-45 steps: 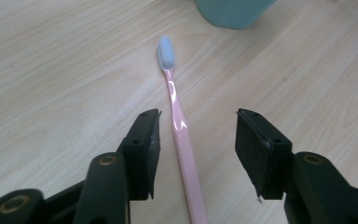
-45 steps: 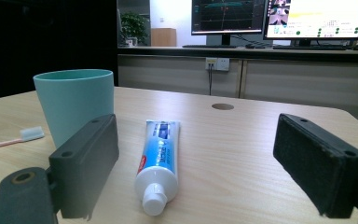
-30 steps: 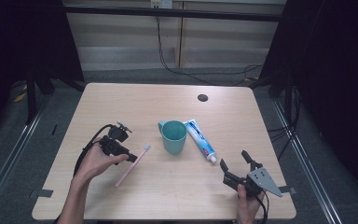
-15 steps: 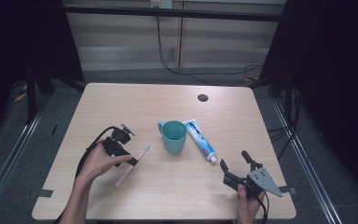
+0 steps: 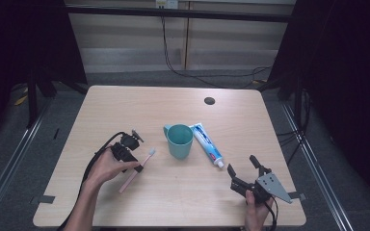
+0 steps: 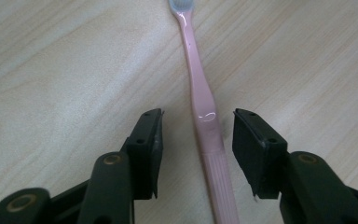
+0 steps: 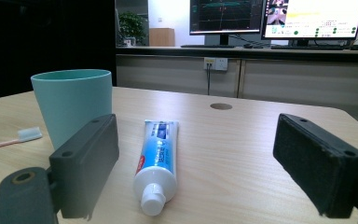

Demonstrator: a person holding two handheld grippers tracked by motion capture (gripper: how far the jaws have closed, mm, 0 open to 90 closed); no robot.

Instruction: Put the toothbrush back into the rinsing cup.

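Fingers (image 6: 150,140) of the left gripper (image 6: 198,149) stand spread on either side of a pink toothbrush (image 6: 204,116), not touching it — the handle runs up the middle of the frame between them, bristles at the top edge. From above, the toothbrush (image 5: 136,168) lies slantwise at lower left of the table (image 5: 125,103), just beside the left gripper (image 5: 137,166). Closing on the handle looks like the likely next move. At lower right the right gripper (image 5: 243,168) hangs open too, well apart from it, facing a toothpaste tube (image 7: 158,161) and a green cup (image 7: 72,100).
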